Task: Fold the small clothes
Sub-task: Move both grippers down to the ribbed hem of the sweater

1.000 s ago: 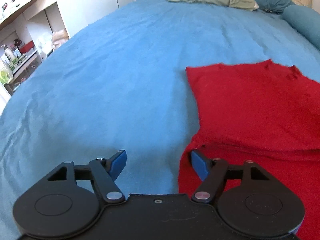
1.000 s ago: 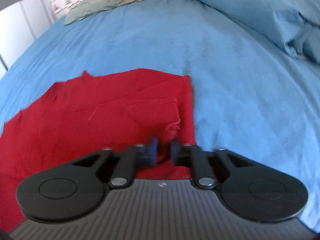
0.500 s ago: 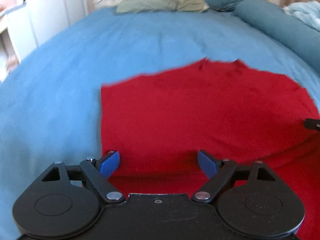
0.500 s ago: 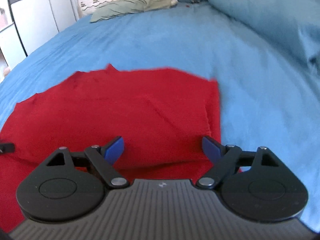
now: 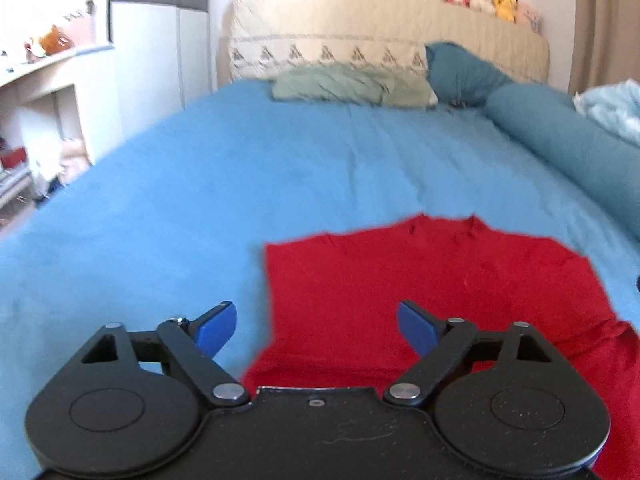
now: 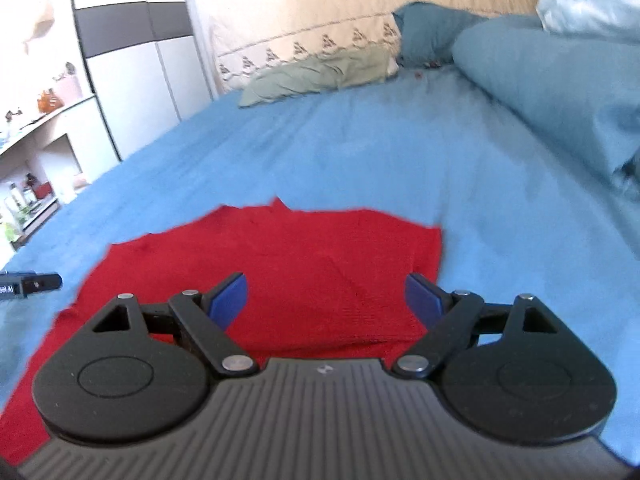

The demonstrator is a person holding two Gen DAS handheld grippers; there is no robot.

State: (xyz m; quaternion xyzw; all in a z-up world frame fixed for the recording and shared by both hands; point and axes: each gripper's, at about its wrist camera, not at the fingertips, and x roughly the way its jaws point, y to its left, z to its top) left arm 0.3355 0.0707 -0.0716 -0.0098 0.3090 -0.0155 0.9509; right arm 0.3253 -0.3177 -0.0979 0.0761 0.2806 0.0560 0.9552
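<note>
Red garment (image 5: 460,292) is laid on the blue bed (image 5: 240,184), nearest in both wrist views, with one fold judged done: the near part is doubled over, a folded edge visible close to the fingers. Nothing is gripped. Left hand-held gripper (image 5: 316,326) is spread wide over the garment's left edge; its jaws have just been opening, nothing between the pads. Right hand-held gripper (image 6: 326,298) is likewise spread wide above the right side, jaws just opened, cloth below but not pinched. Far edge with a neck notch is seen flat, so the top looks unfolded. Judged remaining: at least one more fold to reach a compact stack. Beyond, pillows (image 5: 352,88) and a headboard (image 5: 400,20) are seen, blurred.
</note>
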